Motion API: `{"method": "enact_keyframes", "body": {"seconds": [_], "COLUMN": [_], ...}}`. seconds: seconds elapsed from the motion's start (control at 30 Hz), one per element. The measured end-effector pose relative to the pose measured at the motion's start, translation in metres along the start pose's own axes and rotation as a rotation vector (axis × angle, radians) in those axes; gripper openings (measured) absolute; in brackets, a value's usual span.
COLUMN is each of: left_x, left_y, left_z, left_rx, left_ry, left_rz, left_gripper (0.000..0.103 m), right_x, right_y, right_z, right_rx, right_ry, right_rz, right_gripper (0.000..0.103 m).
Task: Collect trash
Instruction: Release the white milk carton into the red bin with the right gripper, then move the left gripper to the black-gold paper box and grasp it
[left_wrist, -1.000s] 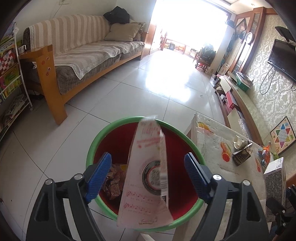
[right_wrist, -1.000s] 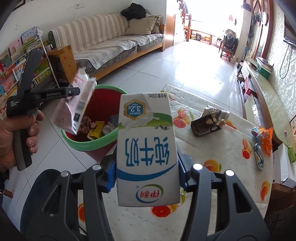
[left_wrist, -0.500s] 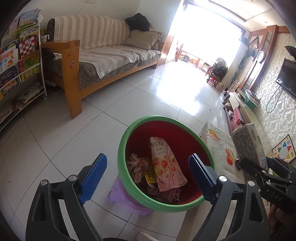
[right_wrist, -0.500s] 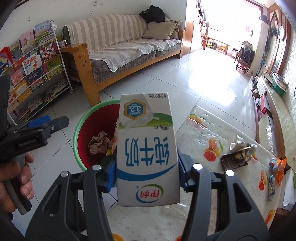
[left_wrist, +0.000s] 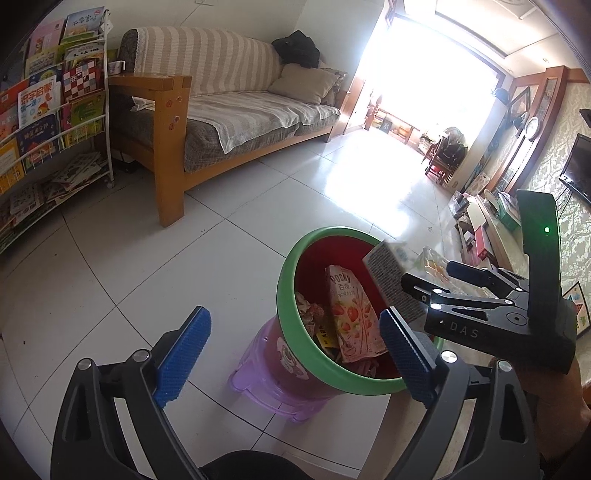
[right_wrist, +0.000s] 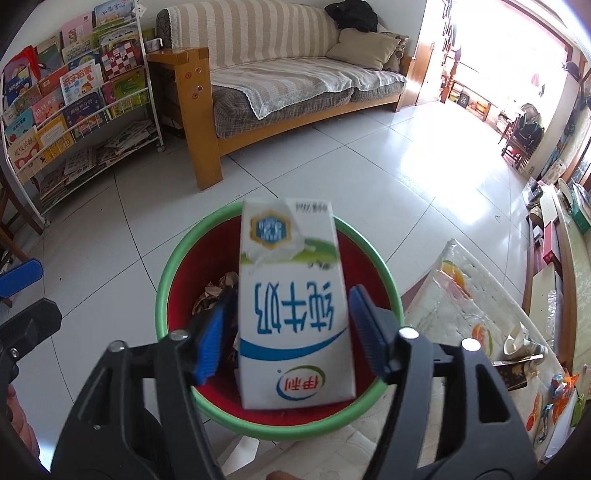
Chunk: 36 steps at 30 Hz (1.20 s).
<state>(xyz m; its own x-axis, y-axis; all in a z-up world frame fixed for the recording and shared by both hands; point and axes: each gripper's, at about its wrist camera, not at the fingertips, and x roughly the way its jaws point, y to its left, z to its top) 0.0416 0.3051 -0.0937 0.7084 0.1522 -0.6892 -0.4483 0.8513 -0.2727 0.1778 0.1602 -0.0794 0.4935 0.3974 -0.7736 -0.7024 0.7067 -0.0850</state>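
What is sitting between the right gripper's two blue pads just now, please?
The upside-down milk carton, poised over the green-rimmed bin; the right wrist view shows it, though the carton is blurred.

Milk carton (right_wrist: 293, 306) above bin (right_wrist: 371, 404); Pocky box (left_wrist: 351, 314) inside; table (right_wrist: 476, 306) right.

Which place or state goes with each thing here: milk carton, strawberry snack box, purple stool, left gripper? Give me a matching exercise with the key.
Things:
1. milk carton
2. strawberry snack box
3. purple stool
4. left gripper

Places or states:
A. under the bin
B. open and empty
C. lying inside the bin
D. over the bin, in the open right gripper

Pairs: 1-D, 2-C, 3-A, 4-B
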Motion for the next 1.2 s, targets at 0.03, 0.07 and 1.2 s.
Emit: {"method": "enact_keyframes", "body": {"seconds": [0.03, 0.07, 1.2], "left_x": [-0.001, 0.0, 0.062], "left_y": [0.0, 0.0, -0.316], "left_z": [-0.001, -0.001, -0.066], "left_rx": [0.001, 0.0, 0.589], "left_ry": [-0.003, -0.001, 0.159], "left_rz": [0.0, -0.002, -0.346], "left_gripper": [0.091, 0.091, 0.095], "right_x": [-0.003, -0.006, -0.16], "right_y": [0.0, -0.001, -0.213], "right_z": [0.0, -0.001, -0.242], "right_rx": [0.007, 0.012, 0.45], "right_ry": [-0.016, -0.023, -0.004], "right_rz": [0.0, 0.004, -0.32], "right_gripper": [0.083, 0.089, 0.098]}}
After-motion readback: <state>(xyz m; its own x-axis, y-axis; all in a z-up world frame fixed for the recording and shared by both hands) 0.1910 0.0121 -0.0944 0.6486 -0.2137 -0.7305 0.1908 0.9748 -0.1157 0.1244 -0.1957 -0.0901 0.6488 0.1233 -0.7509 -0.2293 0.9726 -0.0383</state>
